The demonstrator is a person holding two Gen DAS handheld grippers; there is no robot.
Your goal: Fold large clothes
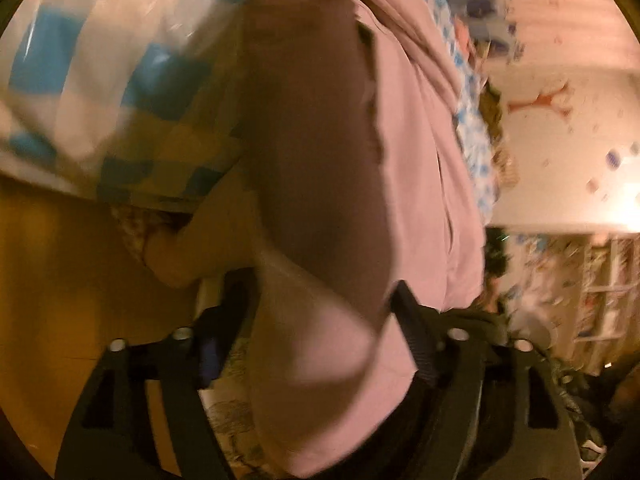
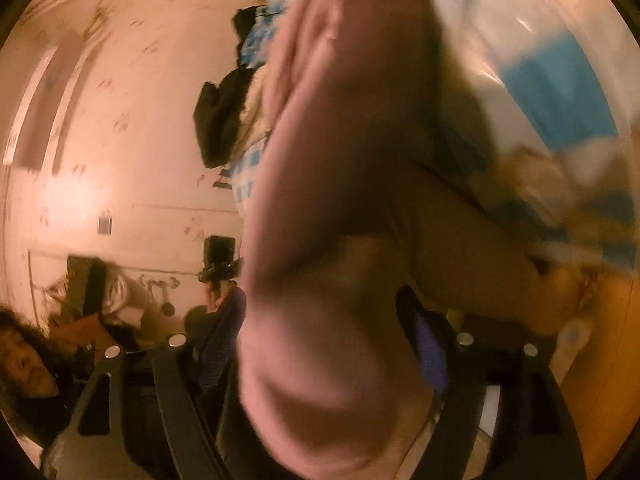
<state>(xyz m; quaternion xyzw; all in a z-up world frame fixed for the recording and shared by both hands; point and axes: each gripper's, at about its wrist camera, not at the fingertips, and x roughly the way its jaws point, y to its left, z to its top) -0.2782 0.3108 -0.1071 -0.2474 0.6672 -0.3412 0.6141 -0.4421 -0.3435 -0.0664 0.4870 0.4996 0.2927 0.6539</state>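
Both views blurred, warm light.

Left wrist view: left gripper (image 1: 308,344) at 6 o'clock, black fingers set wide apart. Left finger (image 1: 208,356) mostly behind a fold of cloth; right finger (image 1: 416,344) shows a ribbed inner face. Pink garment (image 1: 408,160) hangs from 12 o'clock down through the centre and drops between the fingers. Its shaded side faces the camera at centre, its lit side runs toward 1 o'clock. Cloth fills the gap, but the blur hides whether the pads press on it; cannot tell if it is gripped. Blue-and-white checked fabric (image 1: 100,80) fills 9 to 11 o'clock. A second blue-patterned cloth (image 1: 472,128) edges the garment at 2 o'clock. Pale wall (image 1: 560,140) with small marks at 3 o'clock.

Right wrist view: right gripper (image 2: 320,332) at 6 o'clock, fingers likewise wide. Blue pad (image 2: 428,340) shows on the right finger. The garment (image 2: 340,140) runs from 12 o'clock down the centre and bulges between the fingers, a rounded fold at 6 o'clock. Contact with the pads not readable; grip cannot be told. Checked fabric (image 2: 560,80) at 1 to 3 o'clock. Dark clothing (image 2: 220,128) lies beside the garment at 10 o'clock. Wall (image 2: 120,120) at 9 o'clock. A person (image 2: 28,368) at 8 o'clock, at frame edge.
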